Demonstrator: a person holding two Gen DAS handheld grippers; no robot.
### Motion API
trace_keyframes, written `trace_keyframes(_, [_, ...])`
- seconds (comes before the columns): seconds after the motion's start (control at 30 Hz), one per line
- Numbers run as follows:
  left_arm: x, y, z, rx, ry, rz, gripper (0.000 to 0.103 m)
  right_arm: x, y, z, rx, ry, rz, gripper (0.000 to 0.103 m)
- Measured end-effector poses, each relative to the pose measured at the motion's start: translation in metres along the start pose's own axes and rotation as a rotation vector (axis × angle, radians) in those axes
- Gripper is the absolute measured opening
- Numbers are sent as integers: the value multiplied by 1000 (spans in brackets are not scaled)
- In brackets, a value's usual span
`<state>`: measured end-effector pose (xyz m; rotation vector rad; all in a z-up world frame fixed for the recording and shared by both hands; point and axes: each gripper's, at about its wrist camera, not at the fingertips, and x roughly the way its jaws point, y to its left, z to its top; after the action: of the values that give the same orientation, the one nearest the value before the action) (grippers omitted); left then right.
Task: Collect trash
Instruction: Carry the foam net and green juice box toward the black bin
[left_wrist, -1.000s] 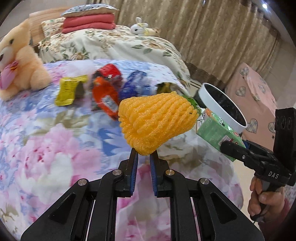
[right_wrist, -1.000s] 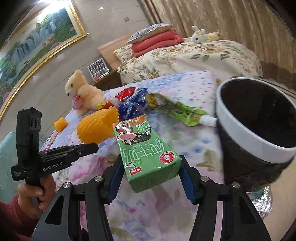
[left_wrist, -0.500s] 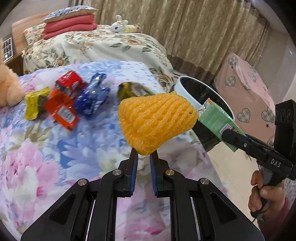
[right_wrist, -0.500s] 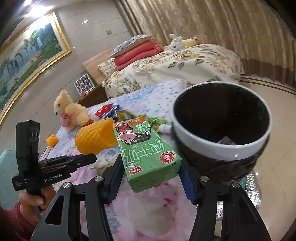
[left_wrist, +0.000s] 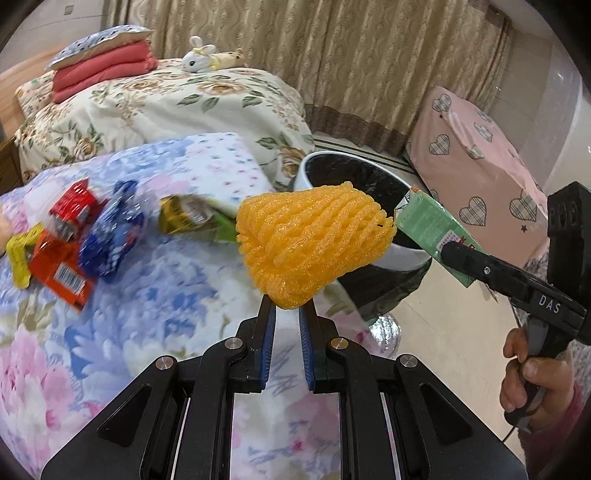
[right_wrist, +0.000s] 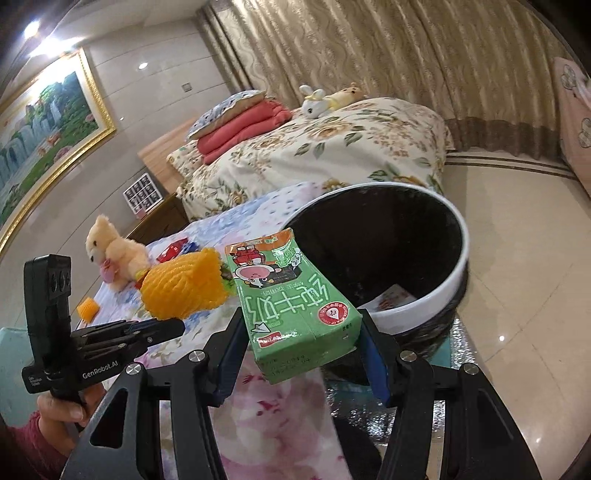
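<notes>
Trash lay scattered on the flowered bedspread (left_wrist: 155, 302) to the left of the bin (left_wrist: 402, 254): a yellow wrapper (left_wrist: 18, 258) farthest from it, then an orange packet (left_wrist: 59, 269) and a red packet (left_wrist: 72, 205), a blue wrapper (left_wrist: 110, 236), and a green-and-yellow pouch (left_wrist: 192, 219) nearest the bin, all blurred. A yellow foam fruit net (left_wrist: 314, 243) was up off the bedspread, in front of the bin's near rim in the left wrist view, pinched at its narrow lower tip by the left gripper (left_wrist: 287, 314), whose blue pads stood close together on it. In the right wrist view the left gripper (right_wrist: 162, 326) held the net (right_wrist: 184, 288) left of the bin (right_wrist: 458, 258), with a teddy bear (right_wrist: 114, 254) and a small orange piece (right_wrist: 88, 308) on the bedspread further left.

A green milk carton (right_wrist: 295, 310) sat clamped across its width between the right gripper's (right_wrist: 303, 354) blue pads, its top end tilted toward the bin's rim and overlapping the dark opening. In the left wrist view the carton (left_wrist: 432, 229) reached over the bin's right rim, held by the right gripper (left_wrist: 456, 256), with a hand (left_wrist: 532, 373) on its handle. The bin was white-rimmed with a black liner, and a scrap of printed paper (right_wrist: 391, 299) lay inside. It stood on the floor just beside the bedspread's edge. Behind it was a second bed (right_wrist: 332, 155) with folded red blankets (right_wrist: 240, 125).
</notes>
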<state>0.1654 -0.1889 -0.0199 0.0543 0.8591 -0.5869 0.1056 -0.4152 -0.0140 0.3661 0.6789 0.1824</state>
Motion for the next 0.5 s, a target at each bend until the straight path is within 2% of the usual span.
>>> trace_keyframes(0.5, [32,-37,29,94,40,-30,12,-1,-32,17,51,-9,-69,58])
